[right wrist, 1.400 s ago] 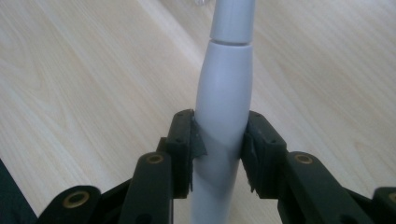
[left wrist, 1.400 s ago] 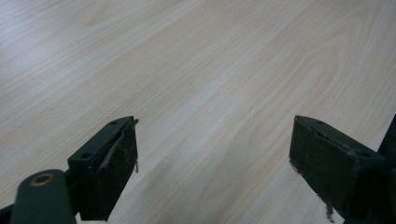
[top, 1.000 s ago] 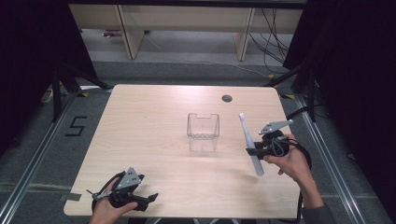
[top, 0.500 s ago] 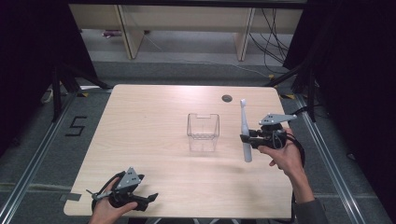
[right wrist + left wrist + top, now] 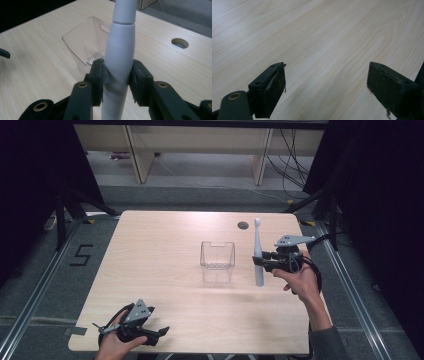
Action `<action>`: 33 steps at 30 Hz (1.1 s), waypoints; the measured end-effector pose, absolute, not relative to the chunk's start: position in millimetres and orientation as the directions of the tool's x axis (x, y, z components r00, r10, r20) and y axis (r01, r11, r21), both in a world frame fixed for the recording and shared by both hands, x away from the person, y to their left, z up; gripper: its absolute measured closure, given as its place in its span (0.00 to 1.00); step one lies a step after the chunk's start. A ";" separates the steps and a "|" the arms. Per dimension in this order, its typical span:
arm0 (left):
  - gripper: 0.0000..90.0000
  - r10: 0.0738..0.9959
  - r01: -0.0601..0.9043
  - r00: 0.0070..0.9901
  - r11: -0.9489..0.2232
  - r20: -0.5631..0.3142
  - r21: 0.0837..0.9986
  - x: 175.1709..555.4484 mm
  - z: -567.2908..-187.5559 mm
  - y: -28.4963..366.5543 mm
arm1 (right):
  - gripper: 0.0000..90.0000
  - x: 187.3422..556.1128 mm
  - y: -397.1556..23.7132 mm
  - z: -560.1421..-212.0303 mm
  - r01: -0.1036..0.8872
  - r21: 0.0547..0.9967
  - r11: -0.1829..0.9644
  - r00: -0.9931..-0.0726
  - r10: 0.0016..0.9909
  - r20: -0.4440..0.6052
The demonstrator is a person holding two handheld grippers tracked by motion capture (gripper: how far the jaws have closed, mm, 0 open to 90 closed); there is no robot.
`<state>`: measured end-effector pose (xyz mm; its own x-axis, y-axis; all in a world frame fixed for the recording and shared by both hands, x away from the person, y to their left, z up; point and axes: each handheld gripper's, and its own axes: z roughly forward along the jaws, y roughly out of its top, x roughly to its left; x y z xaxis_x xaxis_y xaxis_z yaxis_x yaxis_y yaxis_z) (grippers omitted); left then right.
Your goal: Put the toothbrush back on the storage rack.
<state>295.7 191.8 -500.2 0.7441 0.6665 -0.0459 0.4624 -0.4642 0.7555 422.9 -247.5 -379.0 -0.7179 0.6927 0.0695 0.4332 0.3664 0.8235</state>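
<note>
White toothbrush [image 5: 258, 255] clamped upright in right gripper [image 5: 263, 262]; left gripper [image 5: 327, 92] gapes wide.

Lab or recording rig: pale wood bench [image 5: 150, 265] with cable hole [image 5: 243, 225], black curtains [image 5: 30, 180] both sides, metal floor rails [image 5: 35, 295], taped "5" marker [image 5: 82, 255] on grey carpet, loose cables [image 5: 290, 160], bare shelving [image 5: 200, 145] behind
</note>
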 end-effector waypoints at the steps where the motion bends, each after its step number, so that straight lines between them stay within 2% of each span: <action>1: 0.16 0.667 0.464 0.744 -0.463 -0.048 0.756 295.8 -500.2 191.5 | 0.73 424.2 -246.3 -377.3 0.423 0.834 0.355 -0.718 0.692 0.070; 3: 0.16 0.667 0.463 0.744 -0.467 -0.044 0.753 296.4 -500.4 191.5 | 0.73 423.0 -244.5 -376.7 0.441 0.832 0.337 -0.711 0.697 0.094; 5: 0.16 0.662 0.466 0.747 -0.459 -0.058 0.756 295.9 -500.7 190.4 | 0.73 424.6 -244.2 -372.8 0.403 0.845 0.351 -0.720 0.692 0.056; 11: 0.16 0.661 0.464 0.748 -0.459 -0.057 0.758 296.1 -500.4 190.1 | 0.73 425.1 -236.0 -368.3 0.406 0.855 0.323 -0.727 0.681 0.088; 12: 0.16 0.661 0.465 0.748 -0.459 -0.058 0.758 296.1 -500.6 190.0 | 0.73 426.4 -236.7 -366.7 0.388 0.855 0.345 -0.732 0.679 0.058; 14: 0.16 0.662 0.466 0.747 -0.458 -0.059 0.757 296.1 -500.8 190.1 | 0.73 426.6 -232.8 -364.3 0.398 0.856 0.331 -0.730 0.679 0.077; 19: 0.16 0.662 0.460 0.749 -0.472 -0.042 0.752 296.7 -500.3 191.4 | 0.73 428.5 -228.1 -356.9 0.369 0.862 0.349 -0.740 0.671 0.046; 33: 0.16 0.663 0.461 0.748 -0.473 -0.042 0.751 296.0 -500.4 191.6 | 0.73 431.9 -212.6 -347.4 0.360 0.869 0.339 -0.758 0.649 0.061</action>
<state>296.0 191.6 -500.4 0.7477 0.6627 -0.0423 0.4614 -0.4727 0.7508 431.9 -212.6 -347.4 -0.7583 0.6490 0.0610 0.3602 0.3392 0.8690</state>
